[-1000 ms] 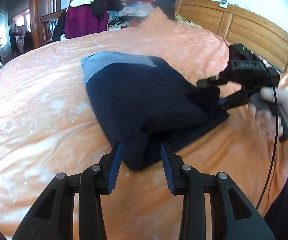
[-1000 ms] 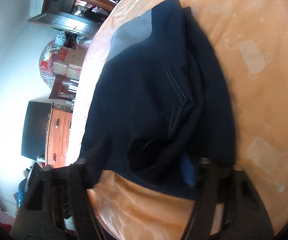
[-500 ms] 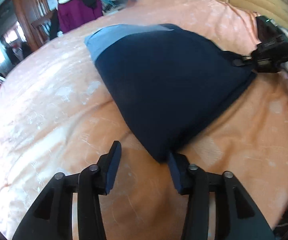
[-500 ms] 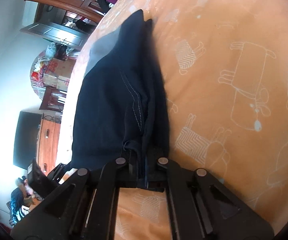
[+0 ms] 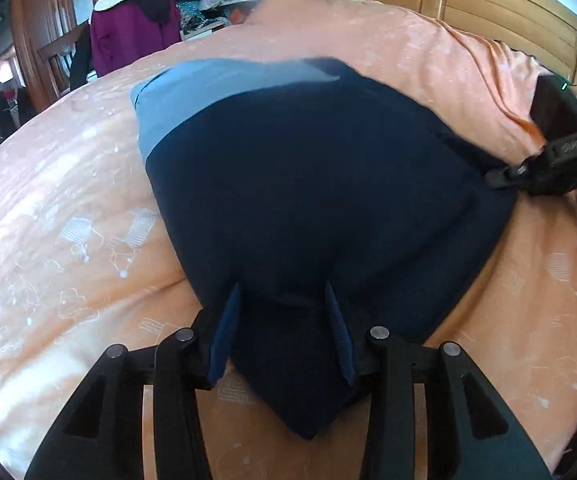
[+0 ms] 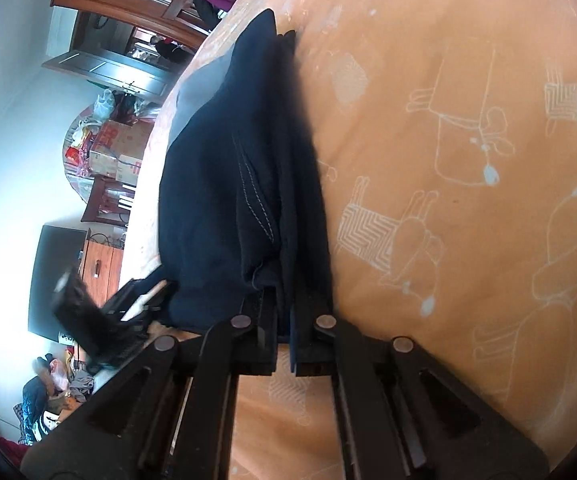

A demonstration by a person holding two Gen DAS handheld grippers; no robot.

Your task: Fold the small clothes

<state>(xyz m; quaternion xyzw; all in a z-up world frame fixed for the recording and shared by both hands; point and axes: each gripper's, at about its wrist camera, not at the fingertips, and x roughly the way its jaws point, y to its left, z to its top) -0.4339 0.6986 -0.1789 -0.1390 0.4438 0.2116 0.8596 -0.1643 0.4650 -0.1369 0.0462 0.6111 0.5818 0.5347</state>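
On the orange bedspread [image 5: 68, 208], printed with white line-drawn animals, lies a soft navy garment [image 5: 320, 184] with a grey-blue band. The left gripper [image 5: 284, 328] straddles its near corner, jaws spread. The right gripper [image 6: 284, 332] is pinched tight on the hem. A wooden headboard [image 5: 488, 4] stands behind.

bed [image 5: 428, 52]: orange printed cover | lying on it: folded navy garment [image 5: 320, 184], grey band at far end
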